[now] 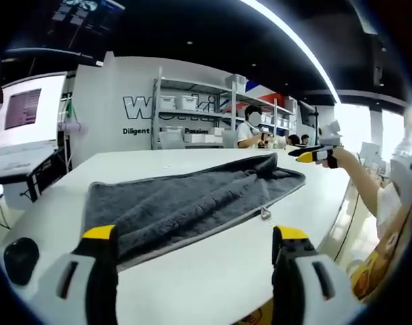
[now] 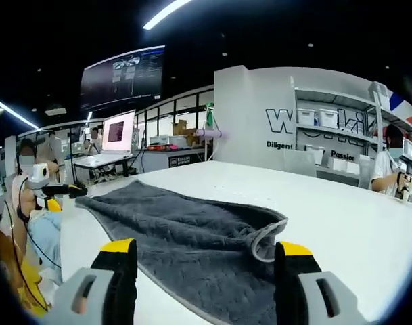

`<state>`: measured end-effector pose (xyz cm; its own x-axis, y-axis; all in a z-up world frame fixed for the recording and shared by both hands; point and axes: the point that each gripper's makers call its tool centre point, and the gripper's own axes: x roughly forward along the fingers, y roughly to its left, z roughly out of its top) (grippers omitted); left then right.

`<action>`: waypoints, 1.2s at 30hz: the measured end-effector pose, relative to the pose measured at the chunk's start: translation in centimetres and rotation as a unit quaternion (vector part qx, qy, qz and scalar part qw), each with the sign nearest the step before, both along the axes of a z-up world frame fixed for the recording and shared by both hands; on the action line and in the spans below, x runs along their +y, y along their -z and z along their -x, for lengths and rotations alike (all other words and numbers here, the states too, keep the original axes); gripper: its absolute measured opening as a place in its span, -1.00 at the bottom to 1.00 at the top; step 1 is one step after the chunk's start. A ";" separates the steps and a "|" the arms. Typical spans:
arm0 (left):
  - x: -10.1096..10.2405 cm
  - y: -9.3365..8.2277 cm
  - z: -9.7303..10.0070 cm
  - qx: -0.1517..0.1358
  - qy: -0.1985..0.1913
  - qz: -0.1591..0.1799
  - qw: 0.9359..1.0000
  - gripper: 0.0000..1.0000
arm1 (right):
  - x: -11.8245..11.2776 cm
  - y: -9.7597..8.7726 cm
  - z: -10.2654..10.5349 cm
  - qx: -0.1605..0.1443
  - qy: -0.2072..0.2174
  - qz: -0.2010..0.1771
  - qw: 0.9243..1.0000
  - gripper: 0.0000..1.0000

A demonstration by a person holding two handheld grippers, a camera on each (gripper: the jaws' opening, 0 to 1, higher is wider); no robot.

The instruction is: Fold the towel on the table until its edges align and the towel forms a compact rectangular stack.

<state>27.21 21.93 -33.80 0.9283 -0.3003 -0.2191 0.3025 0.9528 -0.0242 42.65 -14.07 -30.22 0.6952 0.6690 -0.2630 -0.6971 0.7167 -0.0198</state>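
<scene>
nearest in the left gripper view, the left gripper (image 1: 192,237) has its yellow-tipped fingers (image 1: 99,233) spread wide with nothing between them, held just short of the towel's long hemmed edge, probably lining up for a pinch there. the right gripper (image 2: 204,249) is likewise gaping and empty, hovering over the end of the dark grey towel (image 2: 185,244) where a corner is curled back on itself (that rolled lip looks like the handiest bit to catch).

the towel lies stretched out long and mostly flat on the white bench (image 1: 212,277), one layer as far as i can judge, so folding seems not yet begun. a small black object (image 1: 19,258) sits on the bench near the left gripper, apart from the towel. further off, shelves with bins (image 1: 192,108) line the wall, and a person sits in front of them.
</scene>
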 end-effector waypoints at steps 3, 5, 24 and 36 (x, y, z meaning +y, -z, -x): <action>0.1 0.1 0.1 0.000 -0.002 0.001 1.000 0.98 | 0.0 0.0 -1.0 0.003 0.005 -0.003 1.000 0.69; 0.1 0.1 0.1 0.001 -0.002 0.001 1.000 0.98 | 0.0 0.1 -1.6 0.006 0.009 -0.005 1.000 0.67; -0.2 0.4 0.3 0.001 0.002 0.007 1.000 0.97 | -0.6 2.4 -6.7 0.047 0.049 -0.019 0.998 -0.09; -0.2 0.3 0.5 0.000 0.001 0.007 1.000 0.97 | -1.4 2.5 -8.2 0.054 0.052 -0.039 0.996 -0.79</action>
